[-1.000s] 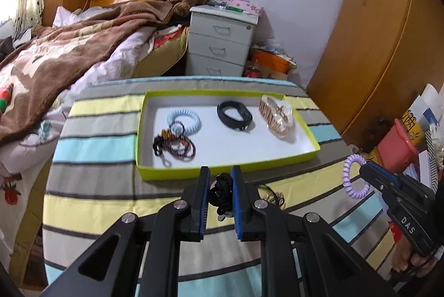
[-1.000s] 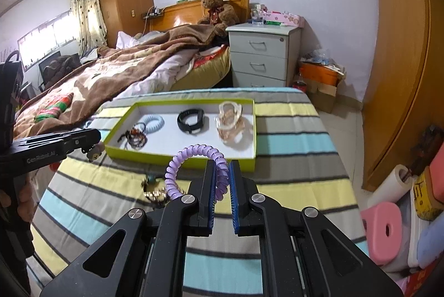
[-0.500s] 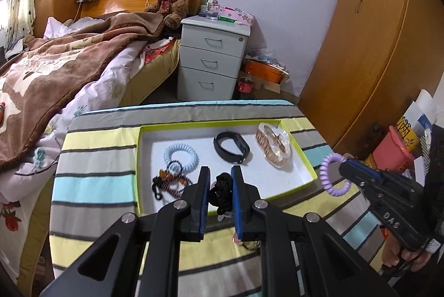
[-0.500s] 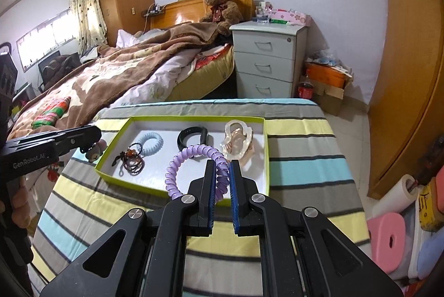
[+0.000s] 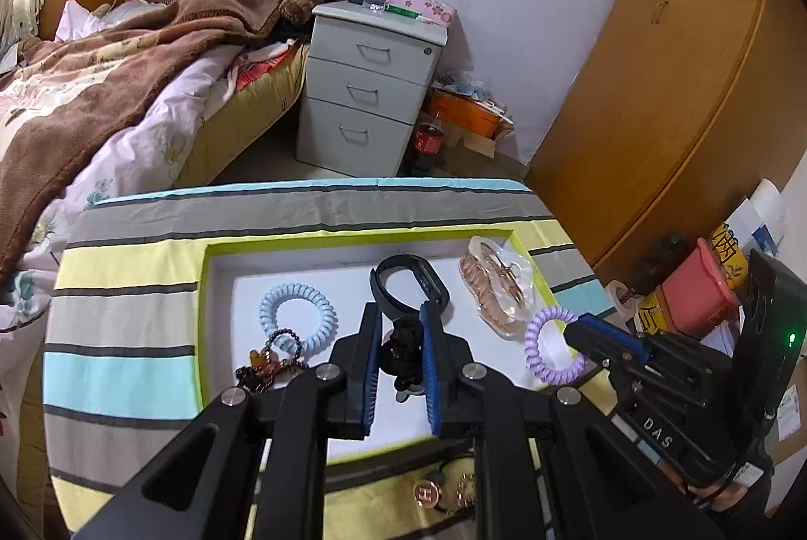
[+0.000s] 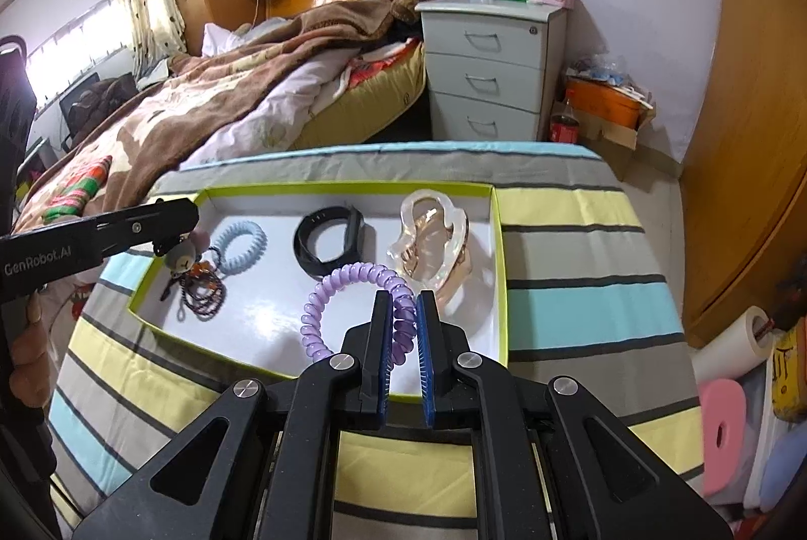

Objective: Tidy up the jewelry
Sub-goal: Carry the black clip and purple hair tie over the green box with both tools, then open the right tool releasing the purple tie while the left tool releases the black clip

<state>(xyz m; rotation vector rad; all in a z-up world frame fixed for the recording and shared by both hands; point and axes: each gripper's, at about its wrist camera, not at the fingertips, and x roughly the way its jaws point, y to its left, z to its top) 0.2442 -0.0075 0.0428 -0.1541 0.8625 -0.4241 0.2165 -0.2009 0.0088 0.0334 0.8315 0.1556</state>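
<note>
Right wrist: claw (image 6: 403, 313) (level) over tray (image 6: 497, 267)

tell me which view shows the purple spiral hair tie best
The right wrist view: the purple spiral hair tie fills the centre, pinched by the right gripper above the tray. The left wrist view shows it smaller, off to the side.

A tabletop (image 6: 580, 252) covered by a cloth striped in grey, pale yellow, light blue and thin black carries the things. On it lies a shallow rectangular tray with lime-green walls and a white floor (image 6: 497, 237), set toward the far edge. Just outside the tray's near wall, on a yellow stripe, rests a round rose-gold pendant on a gold chain (image 5: 426, 493).
</note>
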